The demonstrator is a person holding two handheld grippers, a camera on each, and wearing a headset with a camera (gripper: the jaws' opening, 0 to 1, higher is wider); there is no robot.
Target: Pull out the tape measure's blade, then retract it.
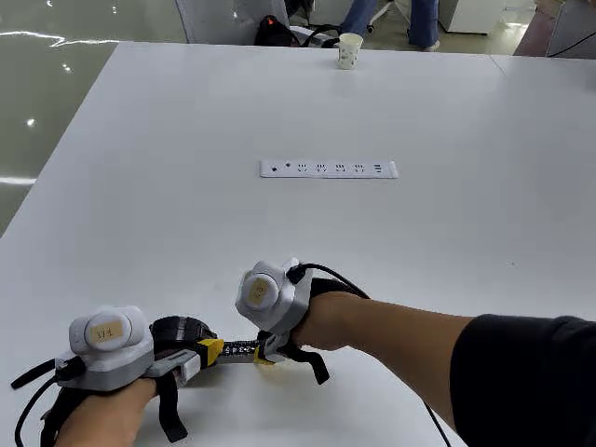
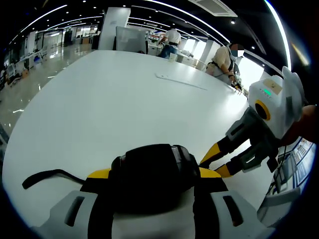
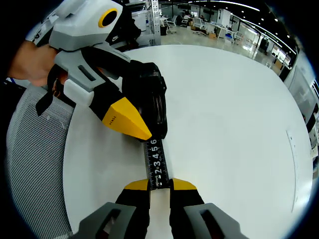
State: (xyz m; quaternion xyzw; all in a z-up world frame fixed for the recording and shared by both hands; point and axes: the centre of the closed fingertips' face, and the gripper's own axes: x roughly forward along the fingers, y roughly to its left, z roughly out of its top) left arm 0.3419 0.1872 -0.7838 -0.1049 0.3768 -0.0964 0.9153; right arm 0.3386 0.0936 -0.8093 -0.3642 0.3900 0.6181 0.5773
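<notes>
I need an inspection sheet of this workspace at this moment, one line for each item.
Surface: white table, no marks seen.
Job's things: tape measure, black case; blade drawn out a short way, numbers up.
Clutter: power strip mid-table; paper cup upright near the far edge.
Grippers: left hand-held gripper shut on the tape measure; right hand-held gripper shut on the blade's end.
Cables: black cable loops off the right hand-held gripper.
Surroundings: people beyond the table; glossy floor.
</notes>
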